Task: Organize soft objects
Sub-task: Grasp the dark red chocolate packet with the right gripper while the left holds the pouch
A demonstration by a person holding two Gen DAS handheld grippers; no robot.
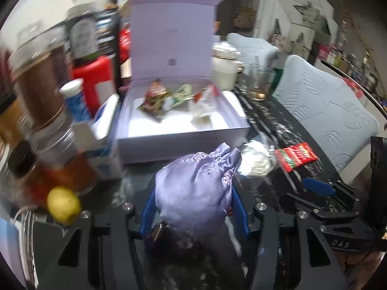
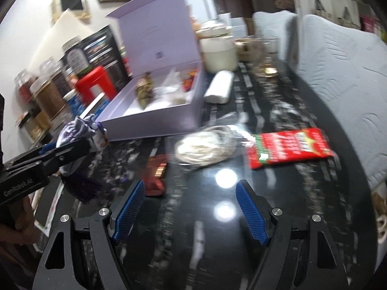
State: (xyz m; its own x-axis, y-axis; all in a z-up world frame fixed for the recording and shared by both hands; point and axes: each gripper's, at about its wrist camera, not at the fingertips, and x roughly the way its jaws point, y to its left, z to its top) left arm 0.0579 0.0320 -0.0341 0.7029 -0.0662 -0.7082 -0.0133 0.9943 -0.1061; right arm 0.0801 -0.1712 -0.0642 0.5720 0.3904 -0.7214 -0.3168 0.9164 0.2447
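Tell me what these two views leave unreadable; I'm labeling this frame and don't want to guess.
- Purple satin pouch, left wrist view: its lower end is hidden behind the left gripper, whose jaws clamp it.
- Packets in the open box: motion blur hides their print in both views.
- Red packet, right wrist view: lettering smeared.
- Jars at left: labels blurred, partly cut by the frame edge.
- Clear bag: contents uncertain.

Shiny satin pouch (image 1: 196, 191), glossy table (image 2: 278, 193)

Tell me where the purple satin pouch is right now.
The purple pouch is clamped in the left gripper, held above the dark table just in front of the open white box; the right wrist view shows it at far left.
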